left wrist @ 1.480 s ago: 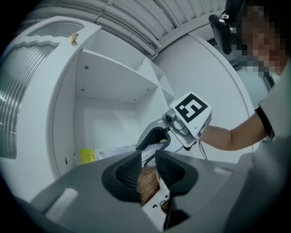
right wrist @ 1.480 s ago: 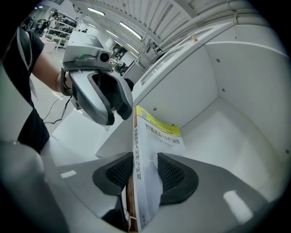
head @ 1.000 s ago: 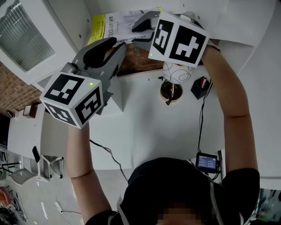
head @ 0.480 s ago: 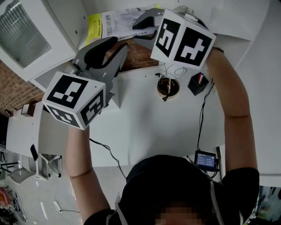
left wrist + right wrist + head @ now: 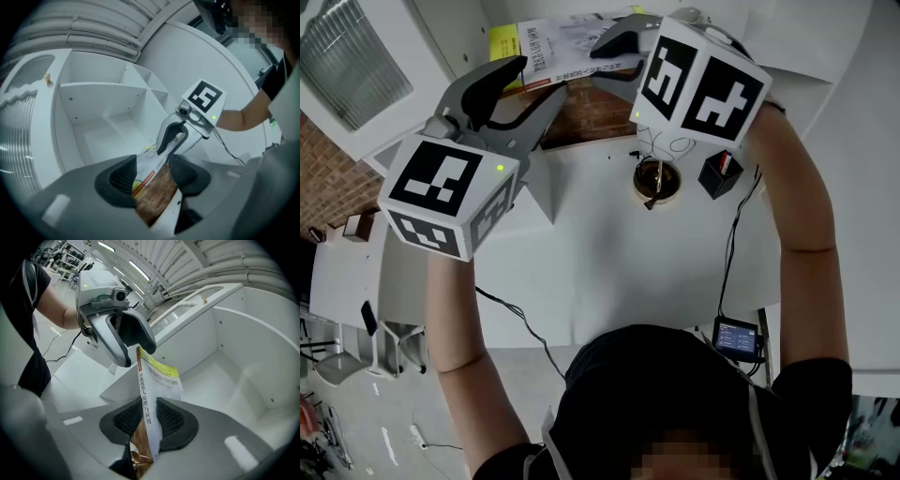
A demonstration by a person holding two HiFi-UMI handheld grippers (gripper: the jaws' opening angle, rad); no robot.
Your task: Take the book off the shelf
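Note:
The book [image 5: 561, 45] has a white and yellow back and a brown brick-patterned cover. It stands on edge in front of the white shelf [image 5: 101, 110]. My right gripper [image 5: 602, 58] is shut on its spine, and the dark pads [image 5: 171, 420] press both sides of the book [image 5: 157, 380]. My left gripper [image 5: 542, 81] has just been opening, and its fingers stand wide. The book [image 5: 154, 194] still sits between them with no pad pressing on it. The right gripper [image 5: 171, 138] holds the book's far end.
Below the arms lies a white table [image 5: 609, 262] with a round brown cup [image 5: 656, 180], a black box [image 5: 719, 174], cables and a small screen [image 5: 736, 337]. The empty shelf compartment [image 5: 225, 366] lies behind the book. A window [image 5: 342, 70] is at upper left.
The left gripper's jaws have spread wide and let go of the book, and that gripper has rolled slightly. The right gripper, still gripping the book, has drifted a little to the right.

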